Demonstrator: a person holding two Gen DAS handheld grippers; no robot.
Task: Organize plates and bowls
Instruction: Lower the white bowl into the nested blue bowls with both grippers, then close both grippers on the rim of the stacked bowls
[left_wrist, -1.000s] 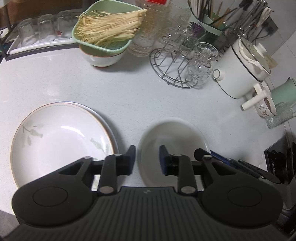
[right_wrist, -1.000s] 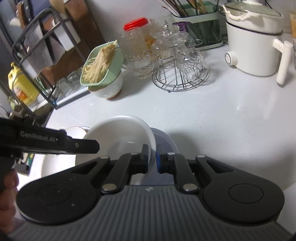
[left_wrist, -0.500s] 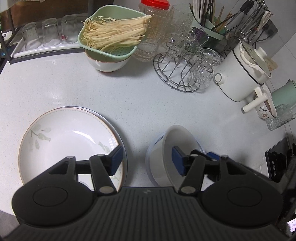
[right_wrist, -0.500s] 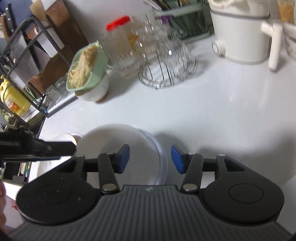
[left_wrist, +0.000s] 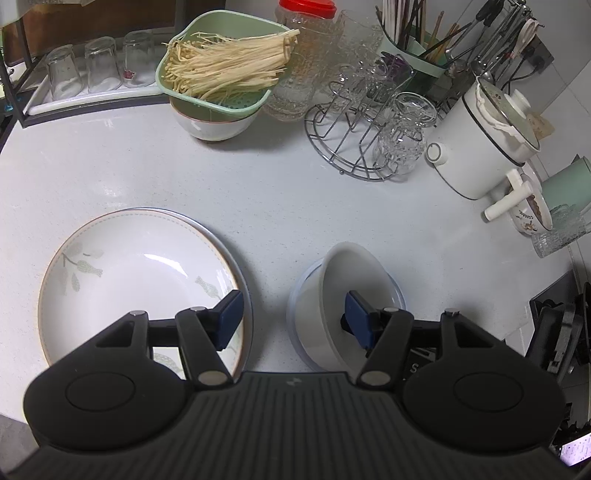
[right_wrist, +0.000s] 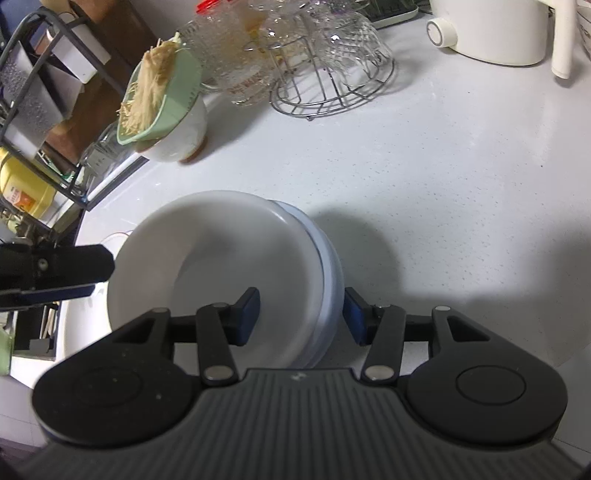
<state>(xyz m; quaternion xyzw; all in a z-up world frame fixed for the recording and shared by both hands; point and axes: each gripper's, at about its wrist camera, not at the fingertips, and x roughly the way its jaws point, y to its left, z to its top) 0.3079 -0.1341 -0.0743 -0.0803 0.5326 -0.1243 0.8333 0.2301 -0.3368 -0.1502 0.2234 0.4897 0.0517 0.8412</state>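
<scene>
White bowl tilted, nested in a pale blue-rimmed bowl on the white counter, near the front edge; to its left, a leaf-patterned plate stacked on another plate, flat on the same counter. No brand or label readable on any dish; only blurred red print on the glass jar behind, too smeared to read, and a lone letter "S" glimpsed on the dark part under the left gripper's right finger. Right gripper astride the near rim of the nested bowls, one blue pad inside the white bowl, the other outside the blue rim, neither seen pressing; jaws just opened, now about half wide. Left gripper also just opened to about half, nothing gripped: left pad above the plate's right edge, right pad in front of the white bowl, bare counter between. Farther back: green colander of enoki mushrooms on a white bowl, wire glass rack, white electric pot
</scene>
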